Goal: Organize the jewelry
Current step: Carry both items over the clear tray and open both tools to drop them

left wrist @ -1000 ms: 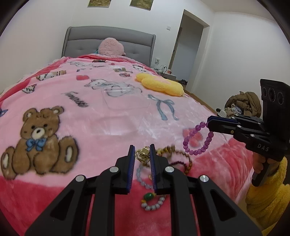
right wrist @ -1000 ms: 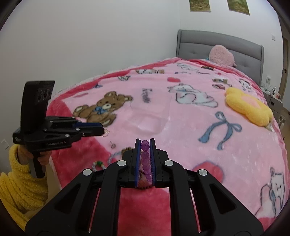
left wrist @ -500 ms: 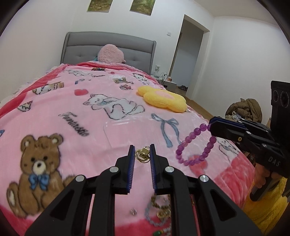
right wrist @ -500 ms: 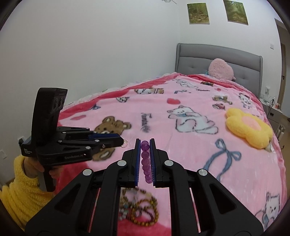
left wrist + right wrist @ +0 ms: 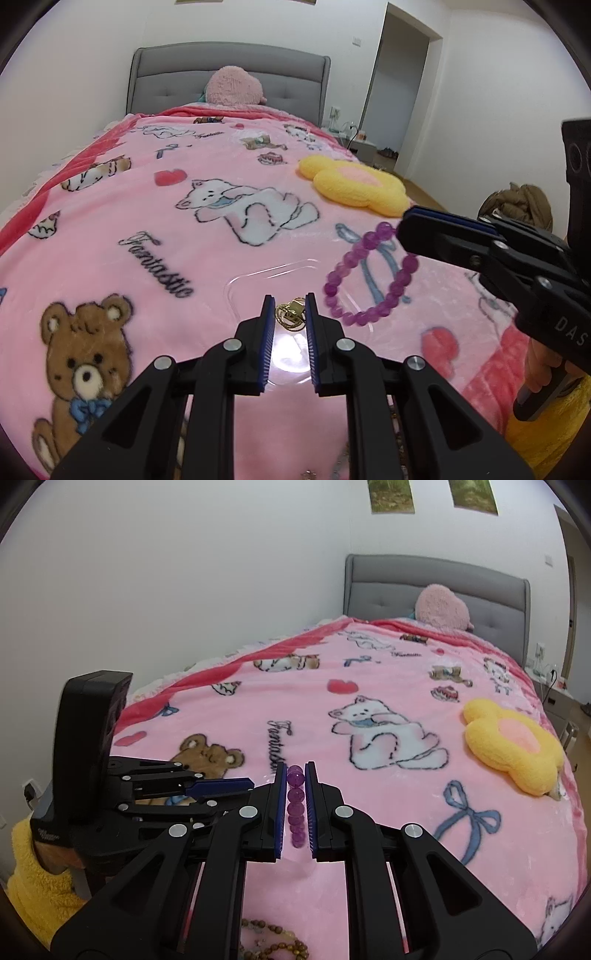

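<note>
My left gripper (image 5: 290,306) is shut on a small gold trinket (image 5: 291,314) and hovers over a clear plastic tray (image 5: 266,272) lying on the pink blanket. To its right, my right gripper (image 5: 406,221) is shut on a purple bead bracelet (image 5: 330,287), whose loop hangs in the air above the tray's right side. In the right wrist view the right gripper (image 5: 295,771) pinches the purple beads (image 5: 295,797) in a row between its pads. The left gripper (image 5: 251,784) shows beside it on the left, its tip close by.
Brown bead bracelets (image 5: 277,938) lie at the bed's near edge below the grippers. A yellow flower cushion (image 5: 354,188) sits to the right beyond the tray, and a pink plush pillow (image 5: 232,85) lies by the grey headboard. A yellow sleeve (image 5: 546,424) holds the right gripper.
Both grippers have moved forward and up over the bed, each keeping its piece. The jewelry pile at the near edge has slipped beneath them and the clear tray has come close.
</note>
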`<move>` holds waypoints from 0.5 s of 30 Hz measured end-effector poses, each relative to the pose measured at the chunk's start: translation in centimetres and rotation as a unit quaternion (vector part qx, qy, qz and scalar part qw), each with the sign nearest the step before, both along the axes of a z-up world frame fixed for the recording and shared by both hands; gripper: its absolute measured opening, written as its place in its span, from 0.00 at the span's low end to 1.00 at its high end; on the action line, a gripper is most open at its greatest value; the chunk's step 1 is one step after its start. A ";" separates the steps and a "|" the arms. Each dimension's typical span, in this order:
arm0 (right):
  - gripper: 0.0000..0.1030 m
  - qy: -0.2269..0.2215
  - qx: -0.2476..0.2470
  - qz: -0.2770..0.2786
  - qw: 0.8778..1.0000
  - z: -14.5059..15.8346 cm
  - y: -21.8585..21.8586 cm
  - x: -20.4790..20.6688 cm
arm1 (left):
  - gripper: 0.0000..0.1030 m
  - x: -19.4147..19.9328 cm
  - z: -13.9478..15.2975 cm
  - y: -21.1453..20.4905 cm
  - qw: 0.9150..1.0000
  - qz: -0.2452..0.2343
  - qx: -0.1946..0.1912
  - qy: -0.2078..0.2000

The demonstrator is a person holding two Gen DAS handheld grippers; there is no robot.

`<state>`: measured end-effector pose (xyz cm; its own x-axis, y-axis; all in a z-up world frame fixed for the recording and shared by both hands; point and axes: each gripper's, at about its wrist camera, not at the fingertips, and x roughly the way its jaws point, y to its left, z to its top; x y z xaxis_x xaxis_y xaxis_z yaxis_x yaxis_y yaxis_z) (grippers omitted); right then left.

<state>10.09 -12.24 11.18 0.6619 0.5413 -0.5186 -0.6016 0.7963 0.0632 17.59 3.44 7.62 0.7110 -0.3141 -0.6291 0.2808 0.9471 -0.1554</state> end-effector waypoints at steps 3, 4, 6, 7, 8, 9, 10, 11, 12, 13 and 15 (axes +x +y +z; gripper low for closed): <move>0.09 0.025 -0.008 0.001 1.000 -1.2 0.4 1.2 | 0.16 0.4 -0.7 -0.2 1.000 -0.002 0.011 0.013; 0.09 0.031 -0.010 0.002 0.999 -1.5 0.5 1.3 | 0.16 0.5 -0.9 -0.2 1.000 -0.002 0.015 0.015; 0.09 0.043 -0.020 0.001 0.999 -2.4 0.6 1.8 | 0.16 0.6 -1.5 -0.2 1.000 -0.004 0.019 0.022; 0.09 0.049 -0.023 0.002 0.999 -2.9 0.6 1.9 | 0.16 0.7 -1.7 -0.2 0.999 -0.005 0.020 0.025; 0.09 0.053 -0.025 0.002 0.998 -3.2 0.6 2.0 | 0.16 0.8 -1.8 -0.2 0.999 -0.005 0.023 0.027; 0.09 0.058 -0.025 0.002 0.998 -3.6 0.5 2.1 | 0.16 0.8 -2.0 -0.3 0.999 -0.005 0.026 0.030; 0.09 0.063 -0.026 0.004 0.998 -3.9 0.4 2.2 | 0.16 0.8 -2.2 -0.4 0.999 -0.006 0.028 0.033; 0.09 0.066 -0.027 0.004 0.997 -4.2 0.4 2.2 | 0.16 0.9 -2.4 -0.5 0.999 -0.008 0.031 0.036; 0.09 0.069 -0.028 0.004 0.997 -4.4 0.3 2.2 | 0.16 0.9 -2.5 -0.6 0.999 -0.009 0.035 0.038; 0.09 0.071 -0.030 0.006 0.997 -4.7 0.3 2.2 | 0.16 0.8 -2.7 -0.7 0.998 -0.011 0.039 0.039; 0.09 0.074 -0.033 0.008 0.997 -5.1 0.3 2.1 | 0.16 0.7 -2.8 -0.9 0.998 -0.013 0.044 0.039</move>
